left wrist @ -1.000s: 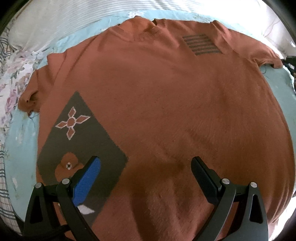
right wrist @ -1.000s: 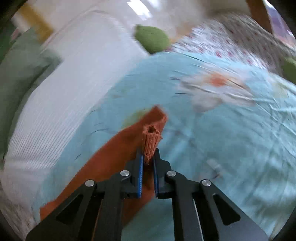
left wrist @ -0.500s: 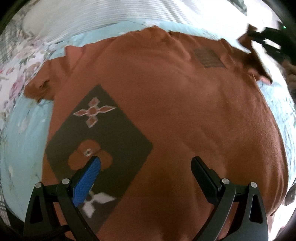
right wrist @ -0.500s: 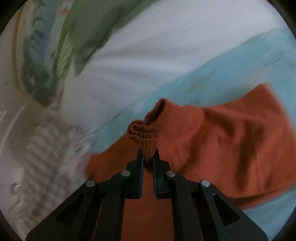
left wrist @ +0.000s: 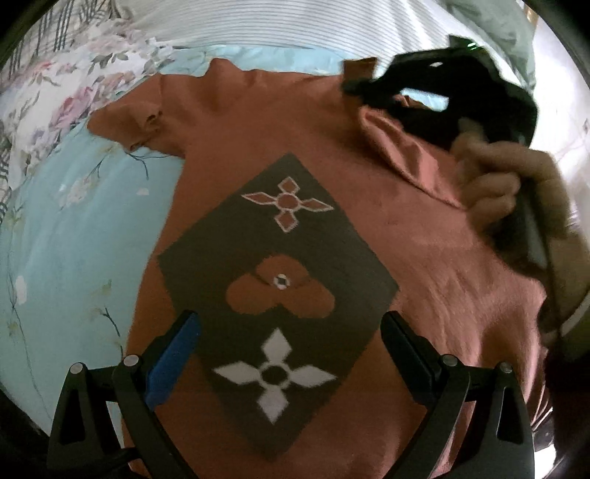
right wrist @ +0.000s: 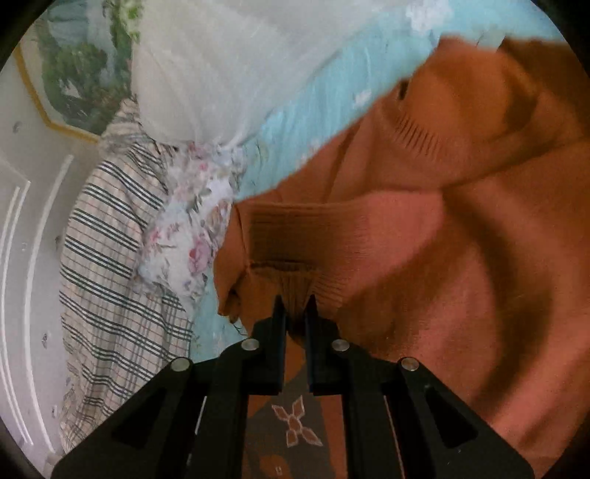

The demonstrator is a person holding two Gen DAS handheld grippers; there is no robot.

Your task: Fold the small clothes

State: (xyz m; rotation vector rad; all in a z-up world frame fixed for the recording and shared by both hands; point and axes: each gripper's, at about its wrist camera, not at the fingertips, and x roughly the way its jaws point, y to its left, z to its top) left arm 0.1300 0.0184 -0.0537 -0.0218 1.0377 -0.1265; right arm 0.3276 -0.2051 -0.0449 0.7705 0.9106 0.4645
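A rust-orange knit sweater (left wrist: 424, 265) lies spread on a light blue floral bedsheet (left wrist: 73, 235). Its front bears a dark diamond patch (left wrist: 280, 294) with flower shapes. My left gripper (left wrist: 289, 331) is open and empty, hovering over the lower part of the patch. My right gripper (right wrist: 295, 306) is shut on the ribbed cuff of the sweater's right sleeve (right wrist: 302, 235) and holds it lifted over the sweater's body. In the left wrist view the right gripper (left wrist: 354, 86) and the hand holding it show at the upper right, with the sleeve (left wrist: 402, 147) folded inward.
A white striped pillow (left wrist: 295, 25) lies beyond the collar. A plaid blanket (right wrist: 110, 258) and floral cloth (right wrist: 191, 235) lie at the bed's left edge. The sweater's left sleeve (left wrist: 129, 121) lies flat on the sheet. A framed picture (right wrist: 73, 73) hangs on the wall.
My right gripper has carried the right sleeve cuff up and inward across the sweater's chest. My left gripper has shifted left over the diamond patch, staying open.
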